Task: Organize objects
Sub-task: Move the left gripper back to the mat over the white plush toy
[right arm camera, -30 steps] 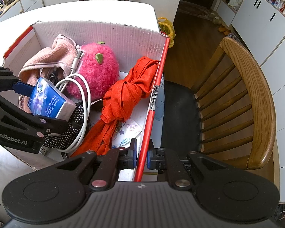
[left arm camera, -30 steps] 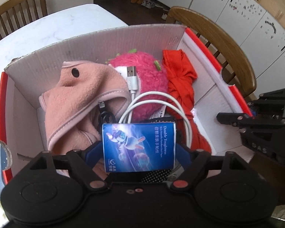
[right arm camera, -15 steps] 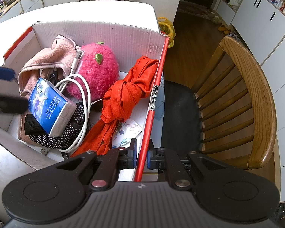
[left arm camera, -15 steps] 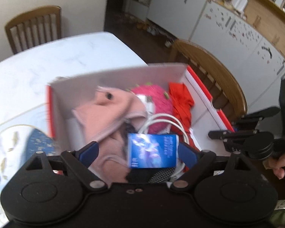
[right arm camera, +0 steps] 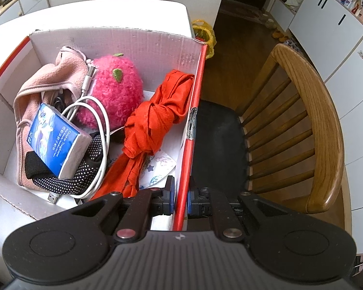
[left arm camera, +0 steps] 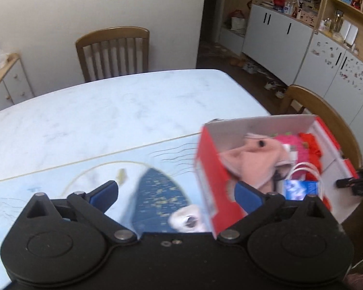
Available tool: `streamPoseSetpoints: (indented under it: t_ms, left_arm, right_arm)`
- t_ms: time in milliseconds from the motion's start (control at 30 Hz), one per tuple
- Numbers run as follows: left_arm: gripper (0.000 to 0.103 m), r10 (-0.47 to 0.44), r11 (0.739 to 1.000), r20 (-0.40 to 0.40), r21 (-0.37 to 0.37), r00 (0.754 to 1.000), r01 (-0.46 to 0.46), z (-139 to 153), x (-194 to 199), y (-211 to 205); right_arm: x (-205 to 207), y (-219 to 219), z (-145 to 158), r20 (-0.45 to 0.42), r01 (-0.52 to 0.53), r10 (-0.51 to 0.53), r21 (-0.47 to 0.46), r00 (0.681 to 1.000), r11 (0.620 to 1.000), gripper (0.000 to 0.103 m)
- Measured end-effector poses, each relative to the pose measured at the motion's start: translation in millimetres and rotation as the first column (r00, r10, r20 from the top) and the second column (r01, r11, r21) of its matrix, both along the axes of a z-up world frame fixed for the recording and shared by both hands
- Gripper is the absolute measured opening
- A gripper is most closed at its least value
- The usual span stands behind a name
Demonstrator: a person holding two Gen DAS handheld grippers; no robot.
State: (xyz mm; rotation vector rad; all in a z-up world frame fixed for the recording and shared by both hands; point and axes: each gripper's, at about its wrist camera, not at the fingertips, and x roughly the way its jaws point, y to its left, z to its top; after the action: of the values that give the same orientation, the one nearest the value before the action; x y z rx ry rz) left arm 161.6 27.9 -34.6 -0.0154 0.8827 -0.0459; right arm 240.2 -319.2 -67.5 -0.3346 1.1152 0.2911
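My left view looks past its fingers across the table (left arm camera: 104, 111); my right view peers steeply, close, into the shared box (right arm camera: 142, 46).

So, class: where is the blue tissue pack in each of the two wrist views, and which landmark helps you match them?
Left wrist: tissue pack lower right, inside the box, blurred.
Right wrist: tissue pack left of centre, lying on the pink cloth.
Shared landmark: the white cable looping beside it.

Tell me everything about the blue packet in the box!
The blue packet is a soft, shiny plastic pack, probably tissues, with a cartoon picture and white writing. It lies tilted in the box, resting on a black dotted cloth and the pink fleece, beside the white cable. Nothing grips it.
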Motion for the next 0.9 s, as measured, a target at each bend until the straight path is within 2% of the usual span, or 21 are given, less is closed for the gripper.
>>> streamPoseSetpoints:
  t_ms: [233, 433, 633, 900]
  left_arm:
    - [0.102, -0.065, 0.996, -0.064, 0.057, 0.996, 0.068, -39, 2, 16]
    - [0.102, -0.076, 0.996, -0.133, 0.025, 0.988, 0.08, -72, 3, 13]
    - [0.102, -0.037, 0.999, -0.18, -0.04, 0.983, 0.031, -94, 20, 14]
    - [0.099, 0.025, 0.995, -0.215, -0.09, 0.976, -0.045, -114, 35, 20]
  right_arm:
    - [0, 4, 1, -0.006, -0.001, 0.001, -0.001, 1.0, 1.0, 0.009]
    - [1, 2, 1, -0.007, -0.001, 0.001, -0.005, 1.0, 1.0, 0.009]
    - [2, -1, 0, -0.009, 0.01, -0.01, -0.019, 1.0, 1.0, 0.009]
    - [0, -5, -1, -0.01, 0.022, -0.023, -0.025, 1.0, 0.999, 0.009]
